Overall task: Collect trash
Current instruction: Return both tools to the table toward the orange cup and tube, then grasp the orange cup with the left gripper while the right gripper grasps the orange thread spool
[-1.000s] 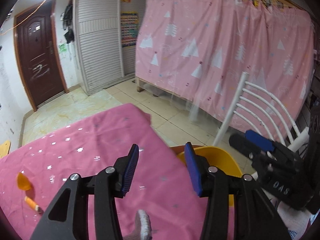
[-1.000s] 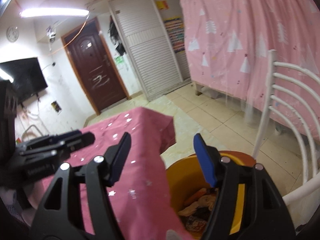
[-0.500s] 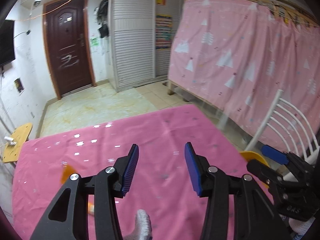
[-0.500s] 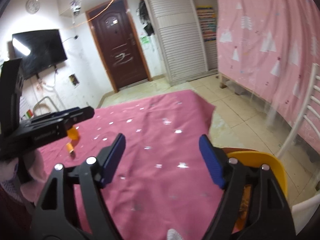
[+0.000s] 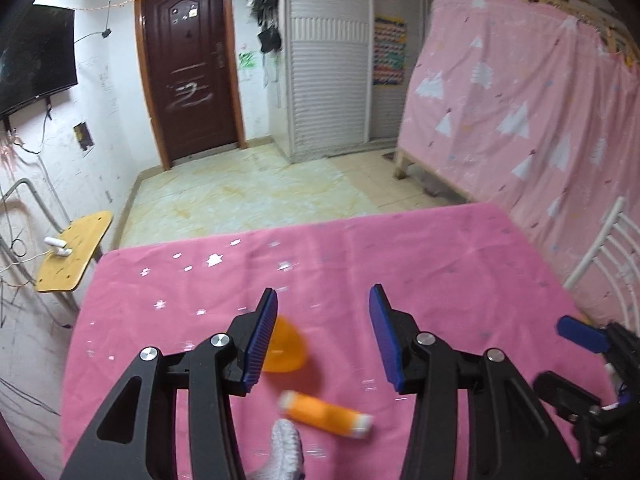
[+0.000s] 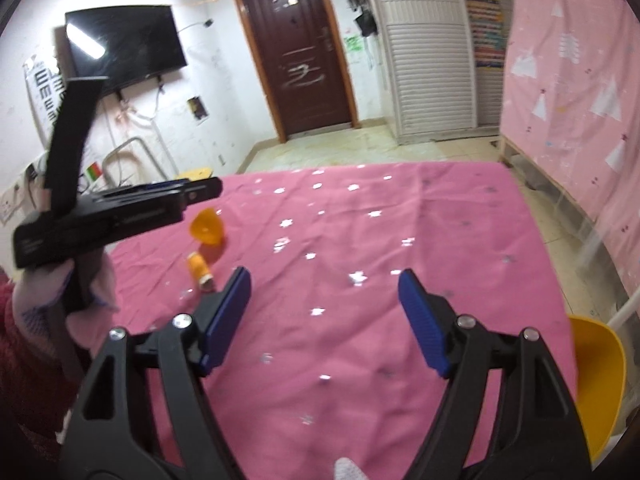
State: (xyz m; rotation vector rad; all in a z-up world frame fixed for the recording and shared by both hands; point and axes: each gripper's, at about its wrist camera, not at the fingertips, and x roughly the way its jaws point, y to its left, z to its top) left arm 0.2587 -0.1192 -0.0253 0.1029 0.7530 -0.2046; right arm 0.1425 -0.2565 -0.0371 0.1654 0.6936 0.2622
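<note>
An orange cup (image 5: 286, 346) lies on its side on the pink tablecloth (image 5: 400, 252). An orange tube with white ends (image 5: 326, 414) lies just in front of it. My left gripper (image 5: 322, 328) is open and empty, hovering over both. In the right wrist view the cup (image 6: 207, 231) and the tube (image 6: 199, 271) sit at the left of the cloth (image 6: 380, 248), below my left gripper (image 6: 200, 192). My right gripper (image 6: 324, 312) is open and empty over the middle of the cloth. The yellow bin (image 6: 596, 364) stands off the table's right edge.
A white slatted chair (image 5: 608, 256) stands at the table's right side. A small yellow stool (image 5: 74, 250) stands on the floor at the far left. A pink curtain (image 5: 520, 120) hangs on the right. A brown door (image 5: 188, 76) and tiled floor lie beyond the table.
Both grippers have swung left, away from the yellow bin and over the table. The orange cup and tube have come under my left gripper. Both grippers stay open.
</note>
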